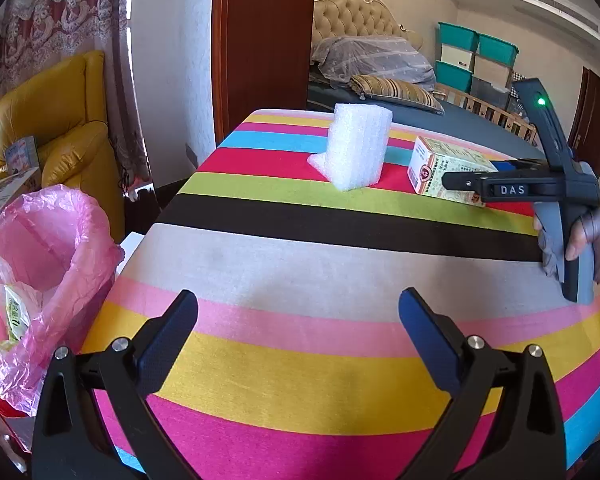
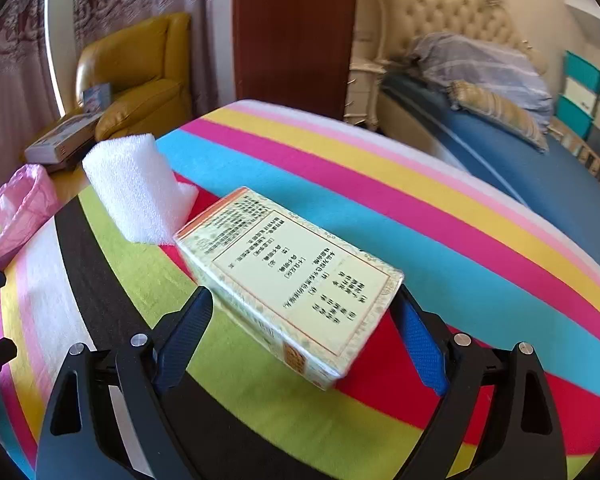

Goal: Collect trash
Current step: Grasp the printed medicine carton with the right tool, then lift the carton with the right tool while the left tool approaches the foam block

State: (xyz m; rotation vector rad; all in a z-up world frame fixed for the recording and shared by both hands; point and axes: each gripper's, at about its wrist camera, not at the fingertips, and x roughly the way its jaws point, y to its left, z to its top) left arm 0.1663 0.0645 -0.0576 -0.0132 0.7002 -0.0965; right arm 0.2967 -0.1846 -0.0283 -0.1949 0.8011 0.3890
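A pale printed cardboard box point(image 2: 296, 280) lies on the striped tablecloth point(image 2: 440, 216), its near end between the fingers of my right gripper point(image 2: 304, 312), which is open around it. The same box point(image 1: 448, 168) shows in the left wrist view with the right gripper point(image 1: 496, 188) at it. A white foam block point(image 1: 354, 146) stands just left of the box; it also shows in the right wrist view point(image 2: 136, 188). My left gripper point(image 1: 300, 316) is open and empty over the near part of the table. A bin lined with a pink bag point(image 1: 48, 264) stands at the table's left edge.
A yellow armchair point(image 1: 56, 120) with boxes on it is behind the bin. A brown door panel point(image 1: 264, 40) and a bed point(image 1: 380, 64) with pillows lie beyond the table. Teal storage bins point(image 1: 476, 56) are stacked at the back right.
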